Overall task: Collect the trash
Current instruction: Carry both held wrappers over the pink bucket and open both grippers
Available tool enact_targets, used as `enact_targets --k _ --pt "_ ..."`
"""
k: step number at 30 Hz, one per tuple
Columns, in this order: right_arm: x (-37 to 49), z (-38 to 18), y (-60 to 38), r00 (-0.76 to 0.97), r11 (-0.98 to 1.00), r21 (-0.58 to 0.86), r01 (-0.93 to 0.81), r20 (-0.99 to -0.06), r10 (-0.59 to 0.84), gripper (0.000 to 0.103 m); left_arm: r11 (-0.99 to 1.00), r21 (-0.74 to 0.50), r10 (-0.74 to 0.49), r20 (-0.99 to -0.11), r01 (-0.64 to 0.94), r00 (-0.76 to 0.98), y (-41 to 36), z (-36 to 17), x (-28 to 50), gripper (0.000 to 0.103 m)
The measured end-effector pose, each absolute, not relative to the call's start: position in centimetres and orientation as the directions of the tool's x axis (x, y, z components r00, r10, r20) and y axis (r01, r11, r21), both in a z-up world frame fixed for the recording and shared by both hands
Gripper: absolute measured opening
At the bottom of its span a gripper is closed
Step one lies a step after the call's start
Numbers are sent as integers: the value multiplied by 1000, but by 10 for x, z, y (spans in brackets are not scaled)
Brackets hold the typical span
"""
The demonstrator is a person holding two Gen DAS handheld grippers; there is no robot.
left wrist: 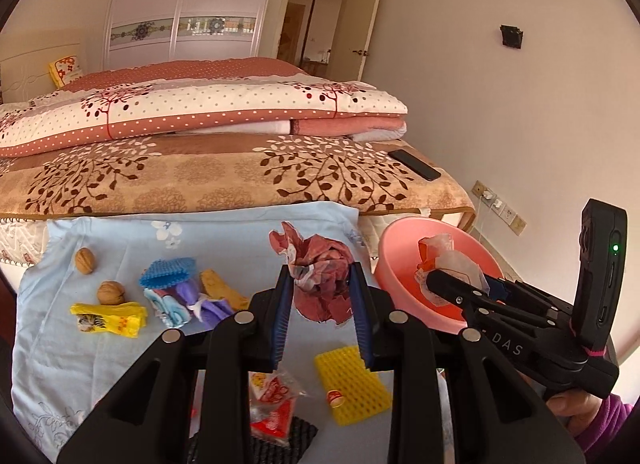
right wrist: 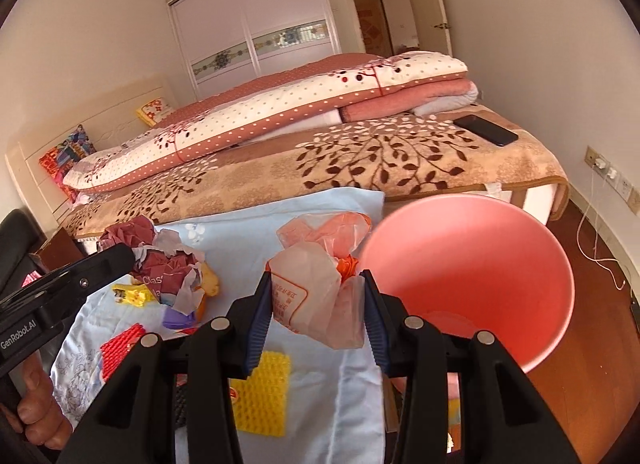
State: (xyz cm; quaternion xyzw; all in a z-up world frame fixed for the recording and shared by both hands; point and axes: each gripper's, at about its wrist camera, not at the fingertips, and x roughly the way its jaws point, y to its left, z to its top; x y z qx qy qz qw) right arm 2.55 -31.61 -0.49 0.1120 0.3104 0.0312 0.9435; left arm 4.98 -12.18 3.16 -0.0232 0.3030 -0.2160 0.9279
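Note:
My left gripper [left wrist: 322,278] is shut on a crumpled dark red and white paper ball [left wrist: 320,272] and holds it above the light blue cloth [left wrist: 120,344]. It also shows in the right wrist view [right wrist: 160,260]. My right gripper [right wrist: 316,284] is shut on a crumpled translucent plastic bag with orange print [right wrist: 316,288], just left of the pink bin [right wrist: 480,264]. In the left wrist view the bag [left wrist: 452,260] hangs over the bin's rim [left wrist: 400,232]. The bin's inside looks bare.
On the cloth lie a yellow foam net [left wrist: 352,388], a red and white wrapper [left wrist: 272,404], a yellow wrapper [left wrist: 110,318], a blue foam net [left wrist: 168,272], purple and orange scraps and two walnuts [left wrist: 85,260]. Behind is the bed with a phone [left wrist: 414,164].

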Motion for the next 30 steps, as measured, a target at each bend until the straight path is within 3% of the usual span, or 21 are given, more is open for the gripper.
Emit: enact_targets --k 10,21,26,30 --pt "25 -18 -369 793 969 202 144 -609 9 42 826 -216 -542 -559 520 628 -194 26 64 29" --pt "33 -40 -396 763 959 193 209 -645 -36 43 795 -195 -555 -617 575 558 -248 1 78 29" --pt "33 -45 -407 755 952 196 236 -653 -52 44 791 -205 -554 -641 577 531 -259 -7 85 35" --pt "33 -49 -413 746 949 194 250 -663 -60 49 787 -216 -560 -643 578 522 -261 -7 86 45"
